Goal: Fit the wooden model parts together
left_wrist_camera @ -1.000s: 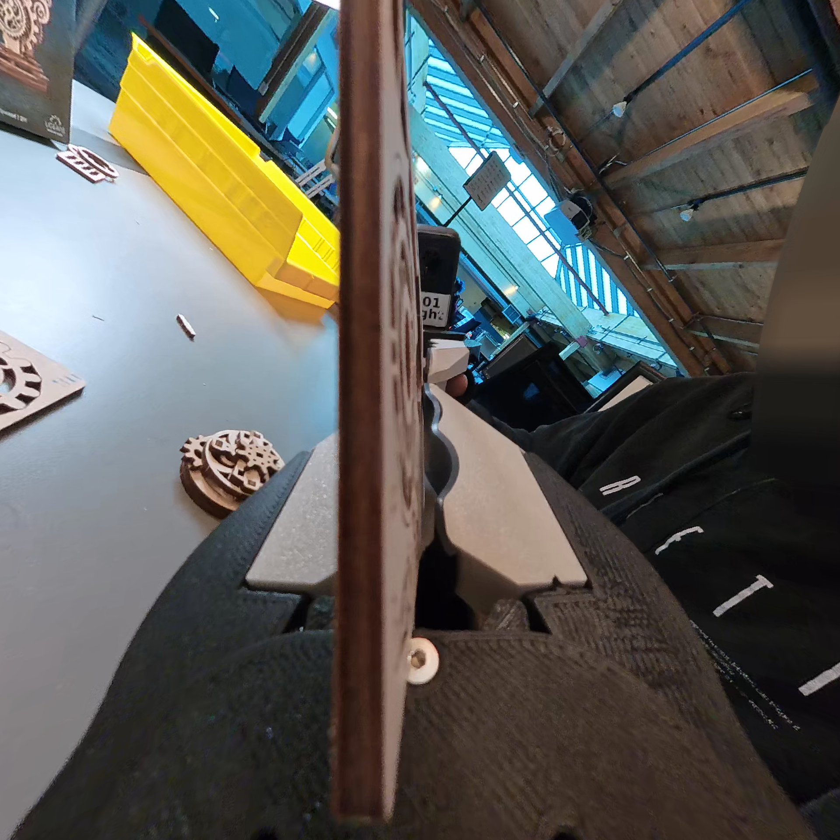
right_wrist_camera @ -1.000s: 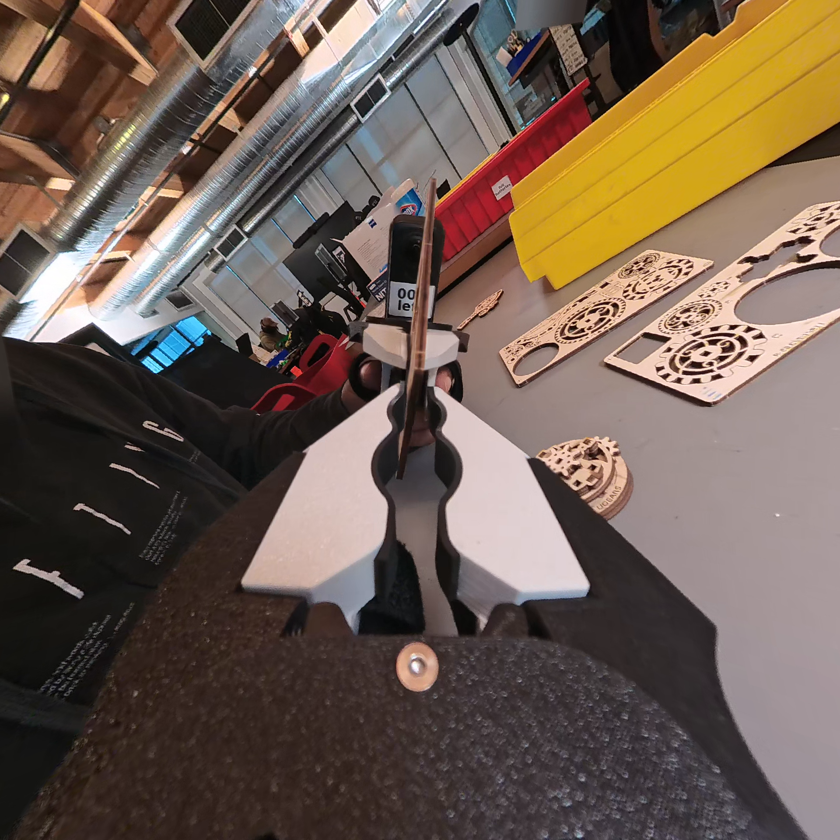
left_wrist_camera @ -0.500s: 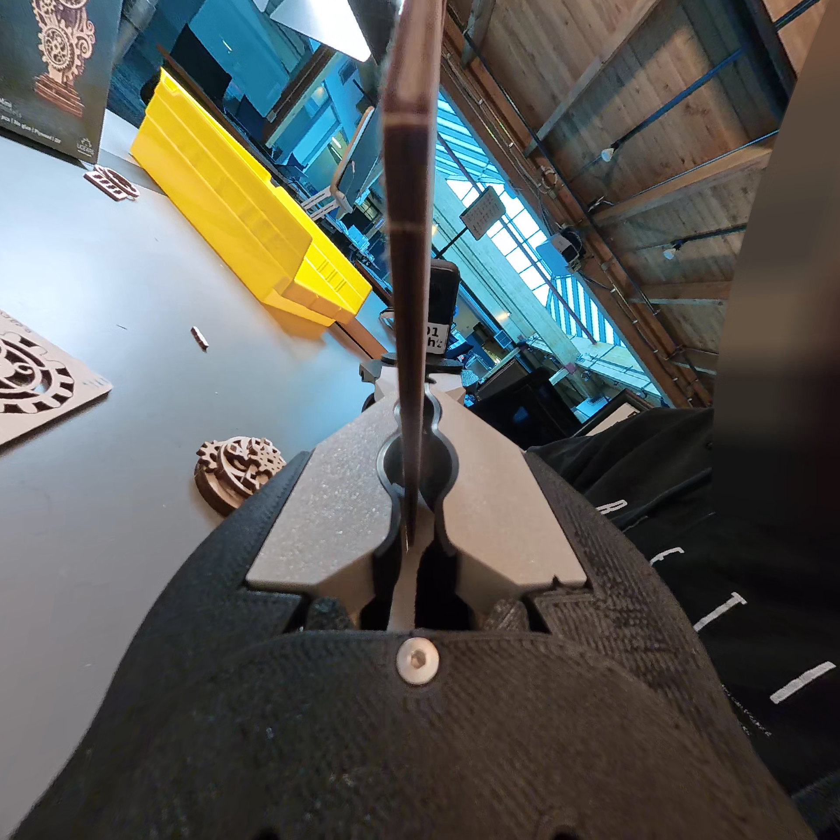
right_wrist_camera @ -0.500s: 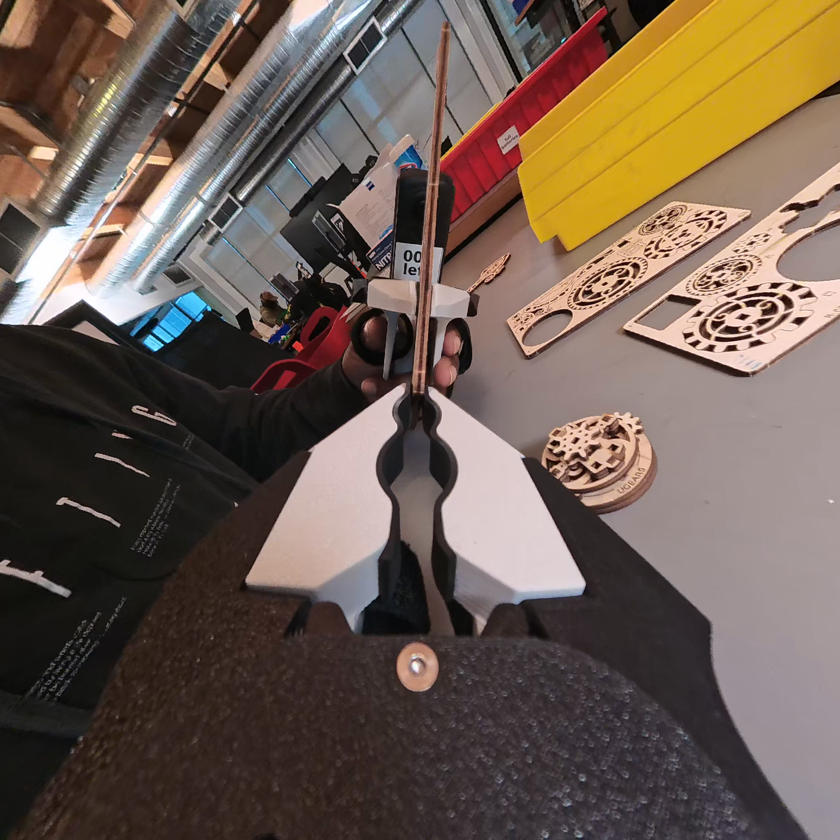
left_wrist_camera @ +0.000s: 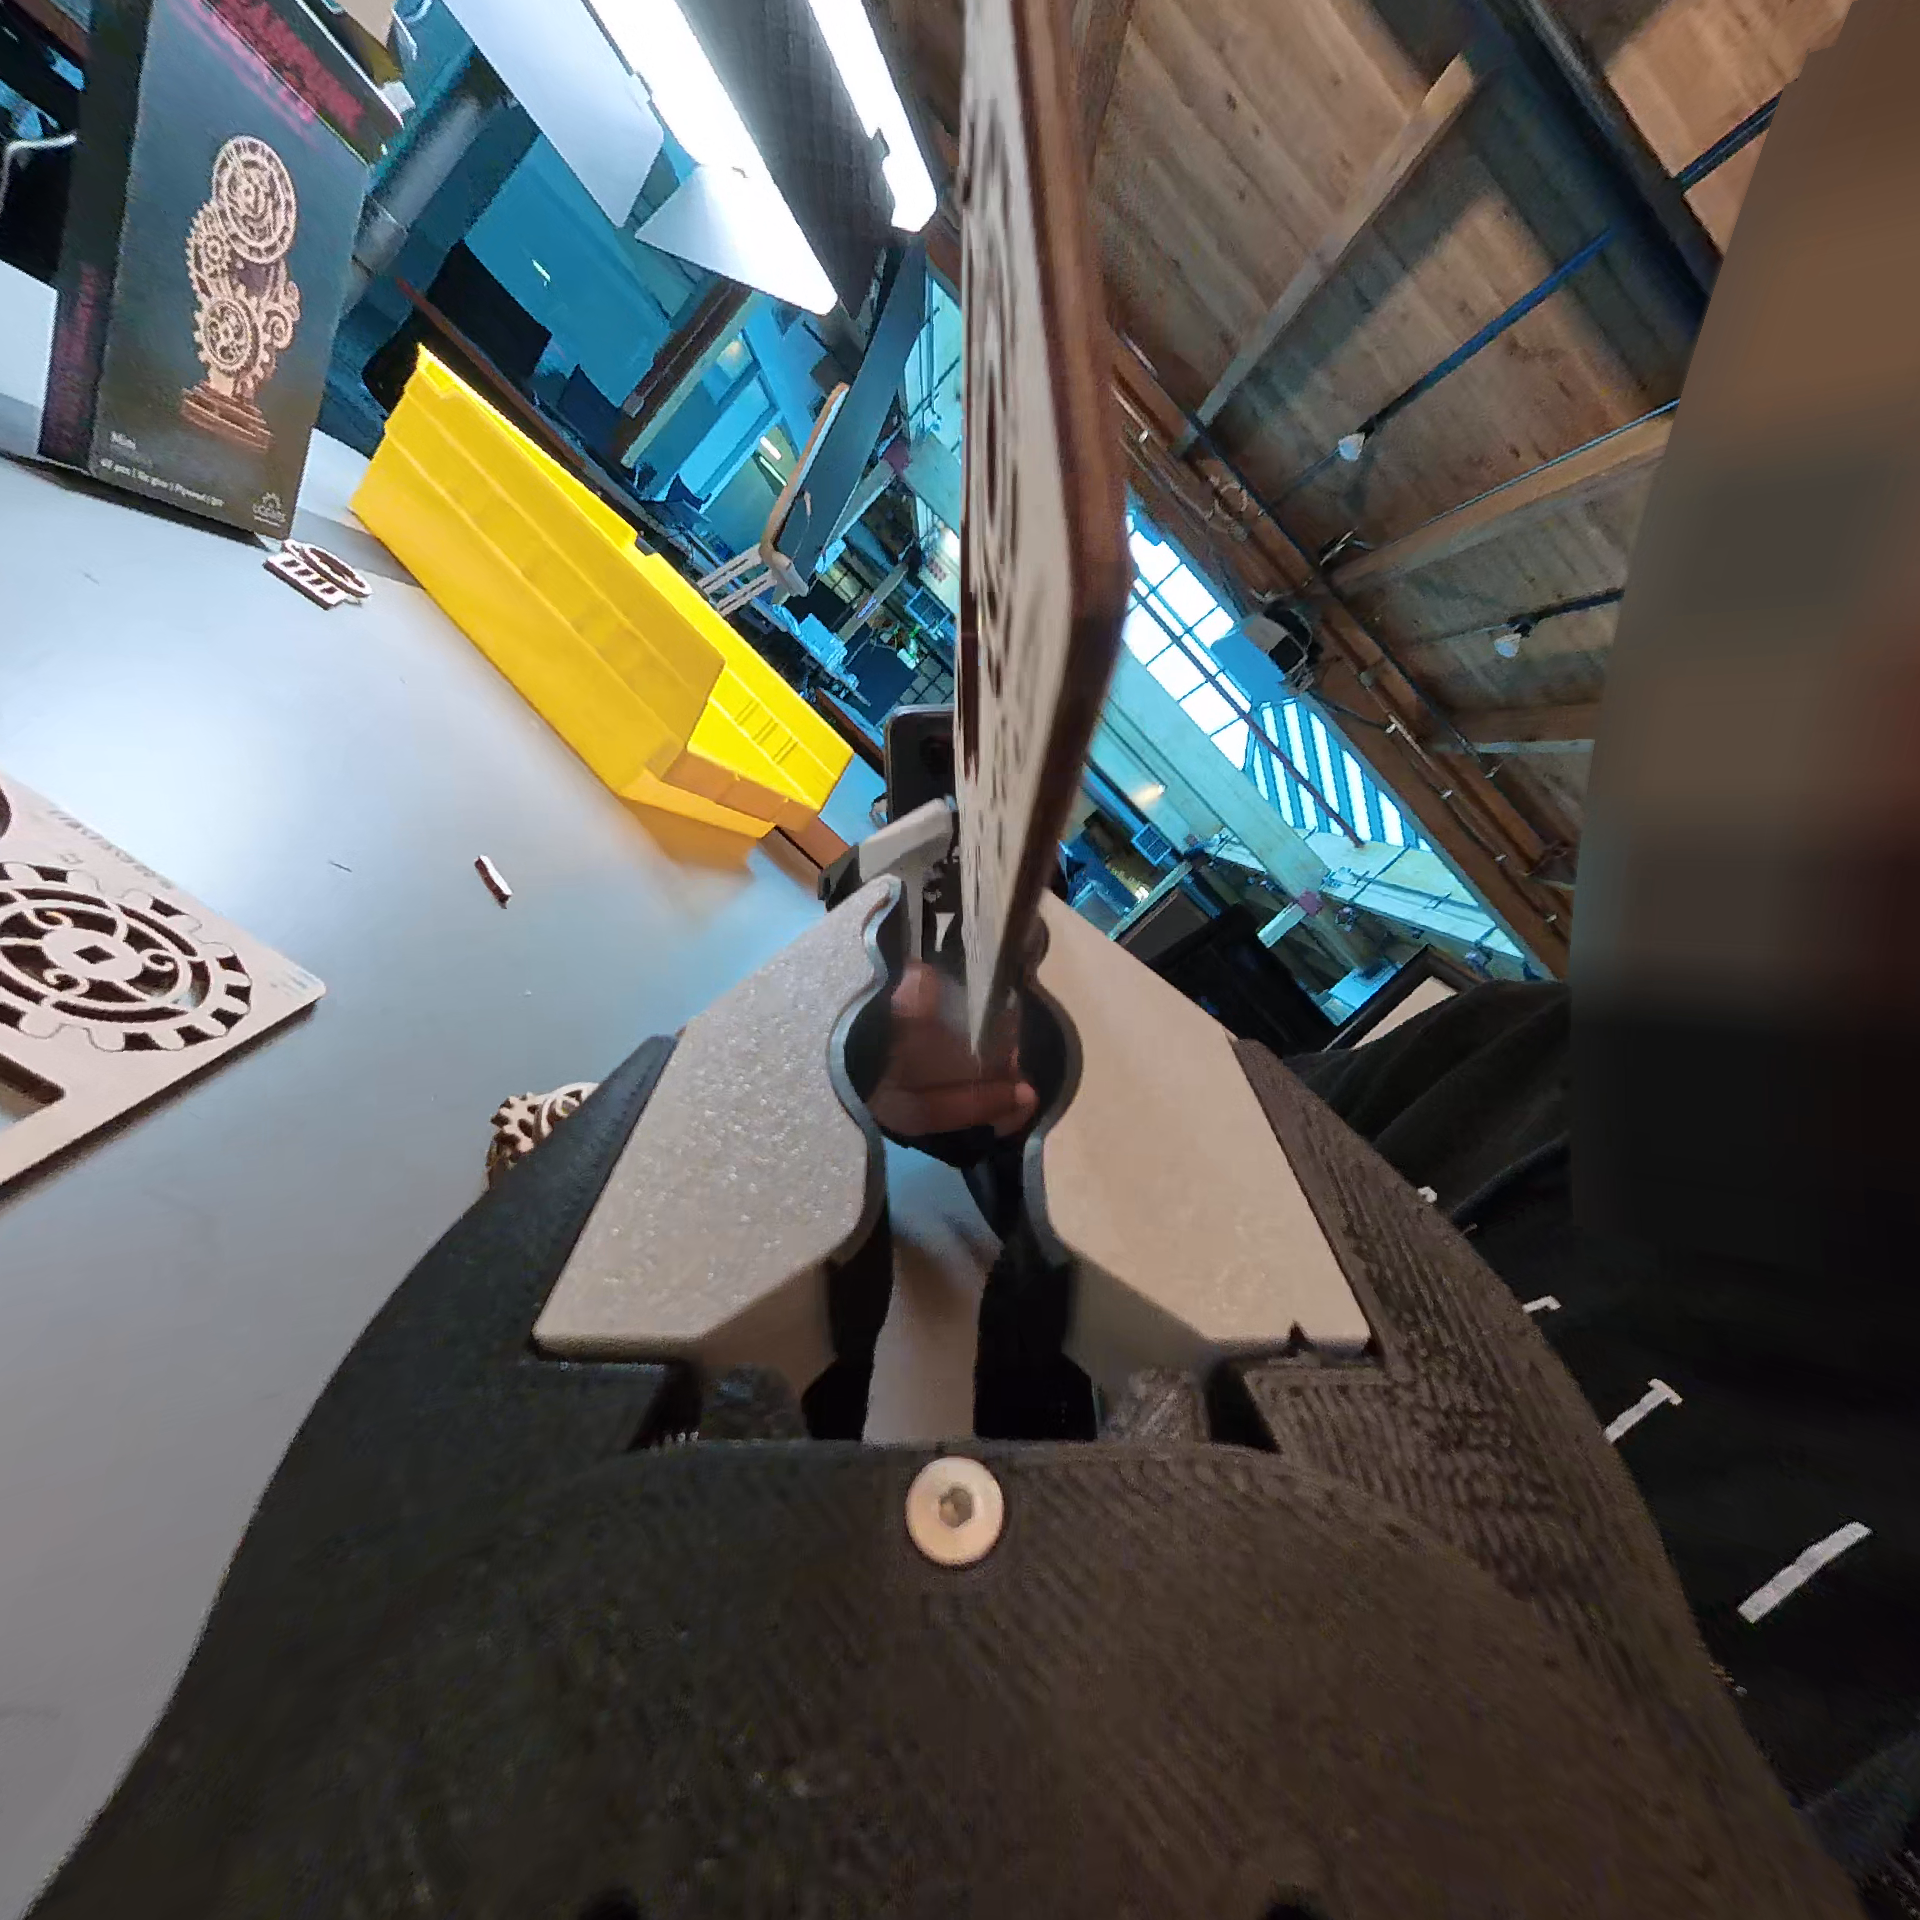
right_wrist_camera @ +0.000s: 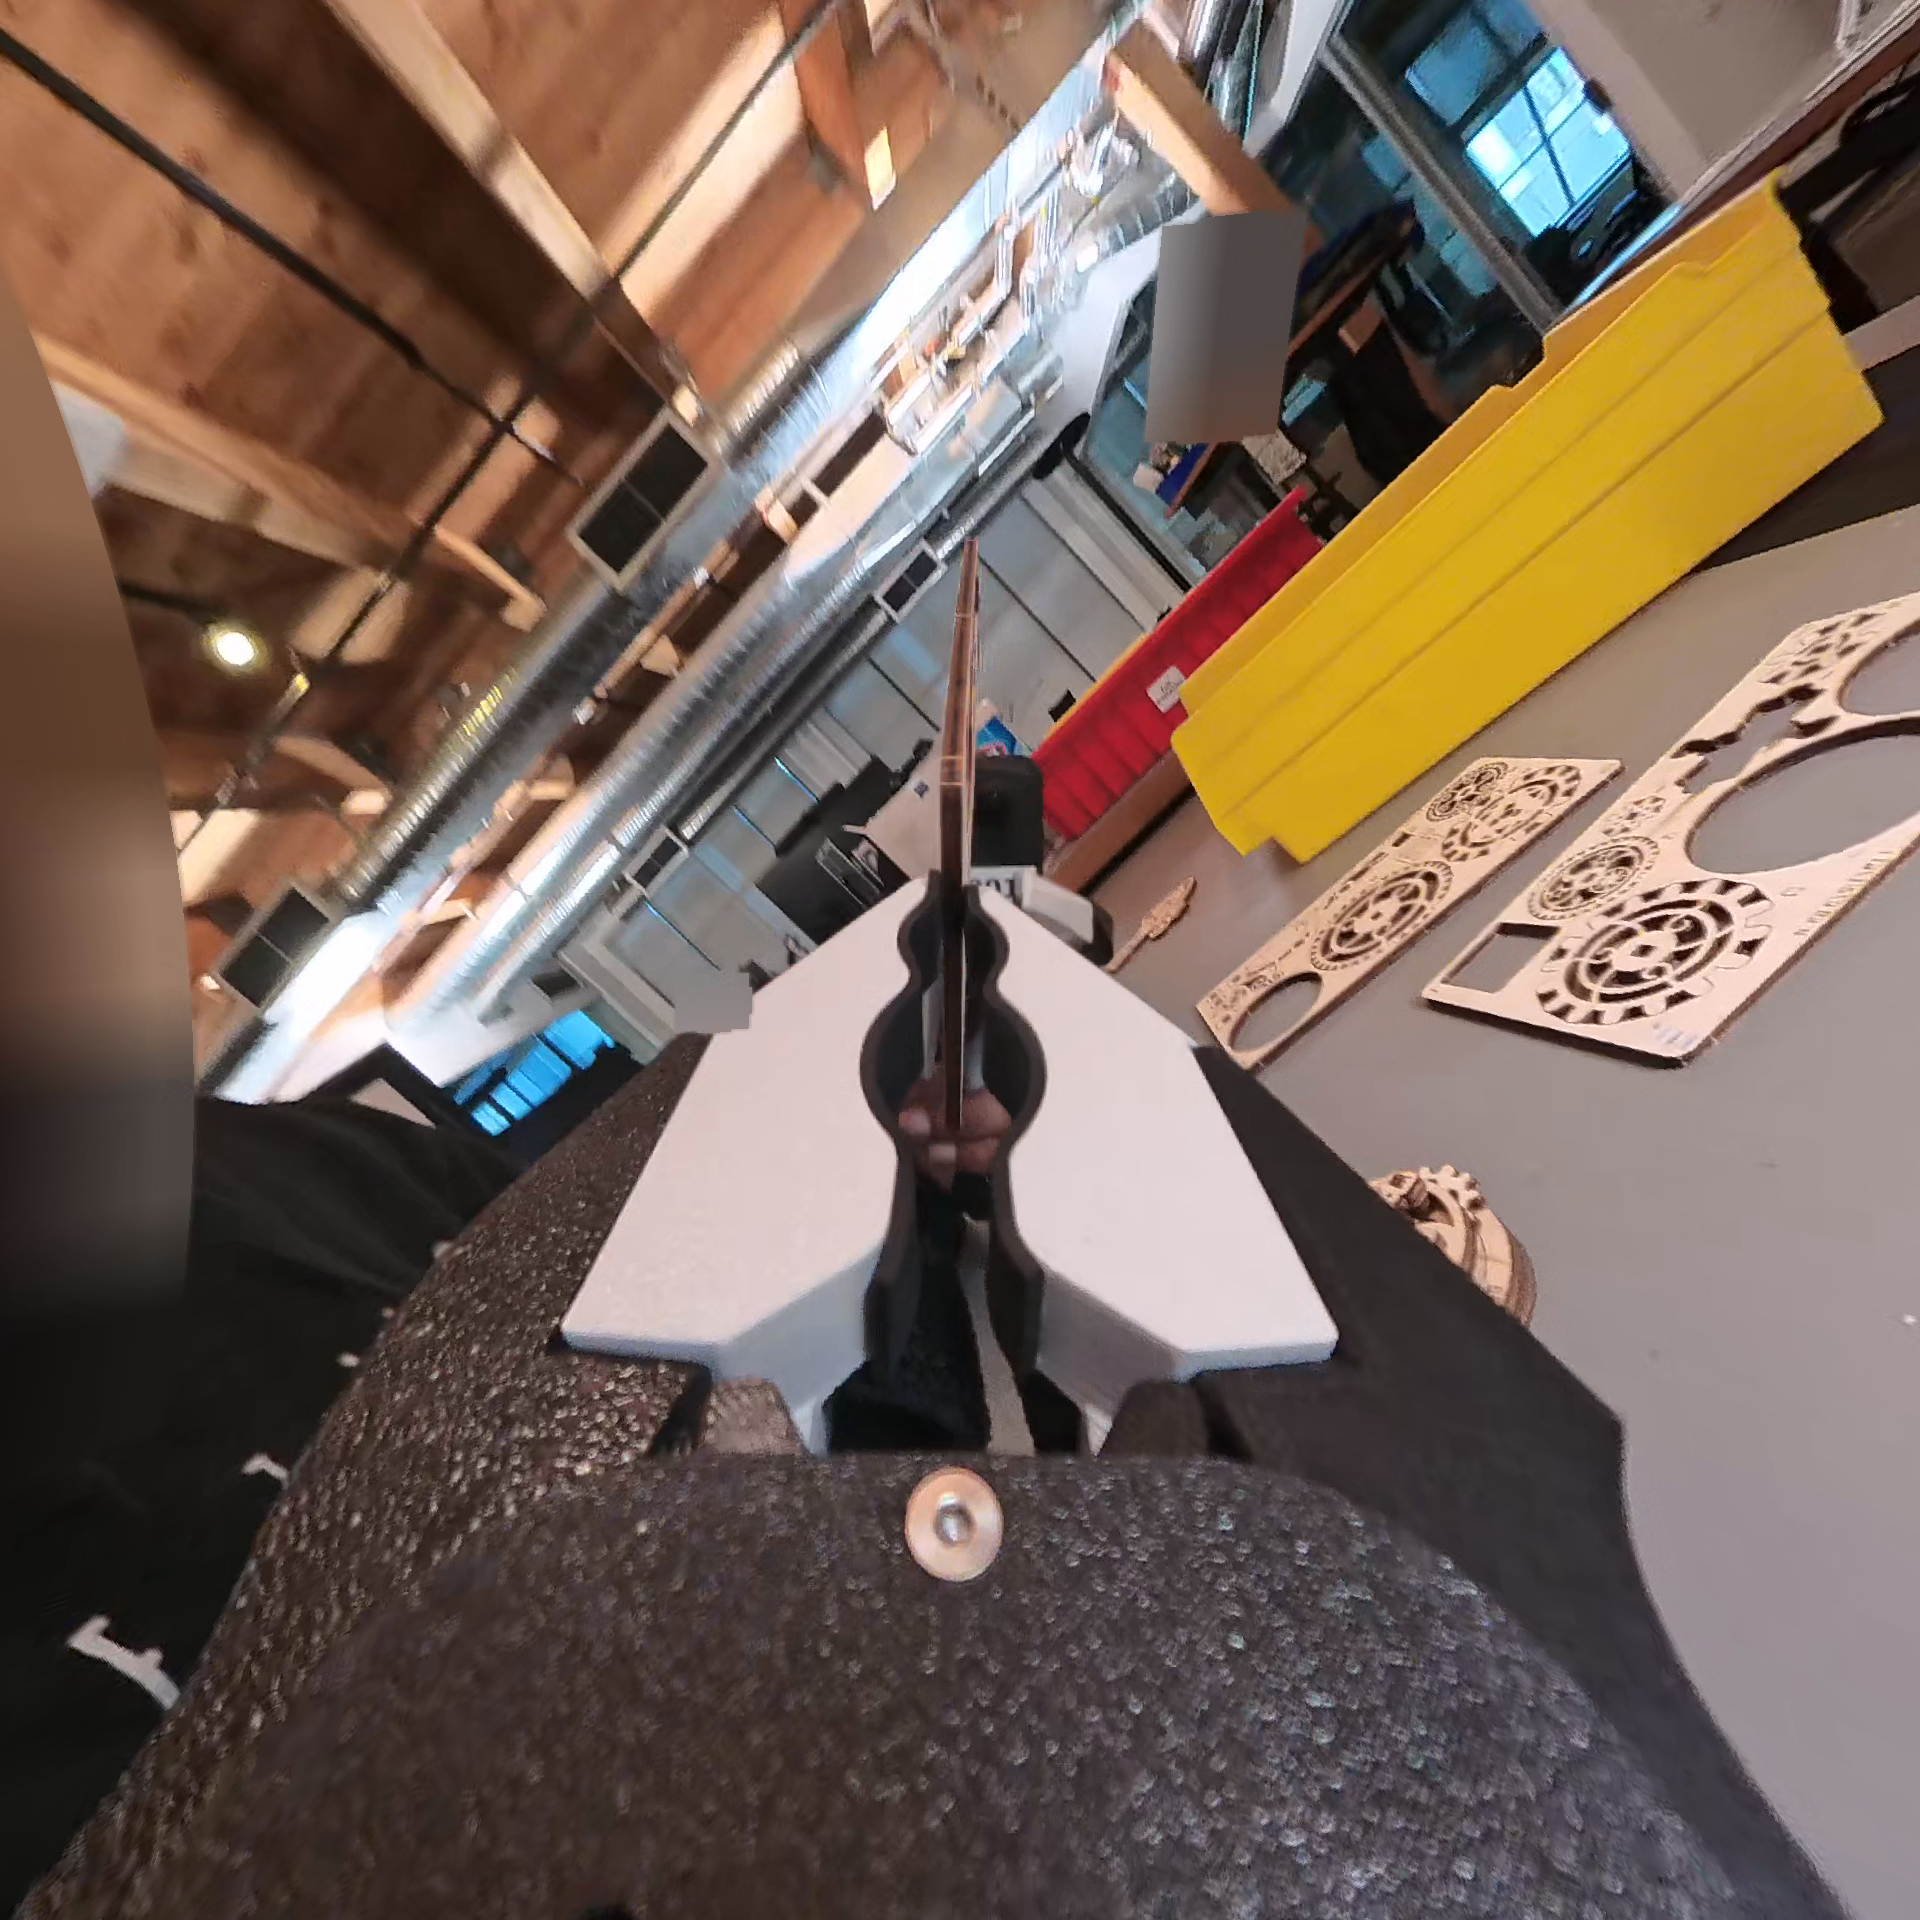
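Observation:
A thin wooden sheet (left_wrist_camera: 1023,520) with cut-out patterns stands on edge in the air between my two grippers, which face each other. In the right wrist view the sheet (right_wrist_camera: 961,748) is seen edge-on, and my right gripper (right_wrist_camera: 954,904) is shut on its near end. In the left wrist view the sheet is tilted and shows its patterned face. My left gripper (left_wrist_camera: 966,925) has its jaws slightly apart, with the sheet's lower end loose between them and a gap on the left side. The right gripper also shows behind the sheet in the left wrist view (left_wrist_camera: 904,852).
On the grey table (left_wrist_camera: 312,727) lie a round gear assembly (right_wrist_camera: 1455,1236), two flat cut-out sheets (right_wrist_camera: 1403,914) (right_wrist_camera: 1714,904), a small wooden chip (left_wrist_camera: 492,878) and a small part (left_wrist_camera: 317,571). A yellow bin (right_wrist_camera: 1507,623), red bin (right_wrist_camera: 1143,748) and dark box (left_wrist_camera: 218,281) stand behind. My hands' fingertips stand some 6 centimeters from each other.
The left gripper has slid back along the sheet and its jaws have eased apart. The sheet has turned from edge-on to tilted in the left wrist view. The right gripper keeps its hold.

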Motion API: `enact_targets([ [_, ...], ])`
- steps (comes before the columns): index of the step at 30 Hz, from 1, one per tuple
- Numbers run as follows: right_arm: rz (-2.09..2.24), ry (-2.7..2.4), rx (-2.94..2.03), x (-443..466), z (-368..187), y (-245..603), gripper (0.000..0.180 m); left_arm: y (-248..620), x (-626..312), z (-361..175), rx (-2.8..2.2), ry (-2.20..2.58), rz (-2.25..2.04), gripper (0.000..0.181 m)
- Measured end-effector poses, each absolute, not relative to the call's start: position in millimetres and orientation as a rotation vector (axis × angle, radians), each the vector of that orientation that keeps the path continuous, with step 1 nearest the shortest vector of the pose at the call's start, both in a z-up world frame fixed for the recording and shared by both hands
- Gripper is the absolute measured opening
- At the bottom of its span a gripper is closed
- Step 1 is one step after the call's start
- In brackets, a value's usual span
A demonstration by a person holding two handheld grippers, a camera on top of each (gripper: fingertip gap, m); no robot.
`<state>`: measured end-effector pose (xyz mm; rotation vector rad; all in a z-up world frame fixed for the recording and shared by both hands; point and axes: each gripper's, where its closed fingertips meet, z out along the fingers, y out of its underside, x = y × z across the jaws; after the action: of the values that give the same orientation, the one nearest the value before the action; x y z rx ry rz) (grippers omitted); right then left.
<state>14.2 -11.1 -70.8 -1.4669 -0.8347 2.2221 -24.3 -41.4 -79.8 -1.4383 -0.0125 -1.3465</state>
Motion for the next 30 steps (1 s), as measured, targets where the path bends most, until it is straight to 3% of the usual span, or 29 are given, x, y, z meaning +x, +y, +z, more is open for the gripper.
enact_targets([
  [5,2.222,-0.791,-1.488,15,-73,-6,0.001,-41,-17,-82,-1.466,0.026,-1.31,0.002],
  [17,2.092,-1.141,-1.545,9,-100,-40,0.001,-43,-33,-74,-1.425,-0.027,-1.26,0.001],
  [30,2.067,-1.168,-1.531,12,-100,-39,0.001,-43,-26,-80,-1.468,-0.016,-1.293,0.001],
])
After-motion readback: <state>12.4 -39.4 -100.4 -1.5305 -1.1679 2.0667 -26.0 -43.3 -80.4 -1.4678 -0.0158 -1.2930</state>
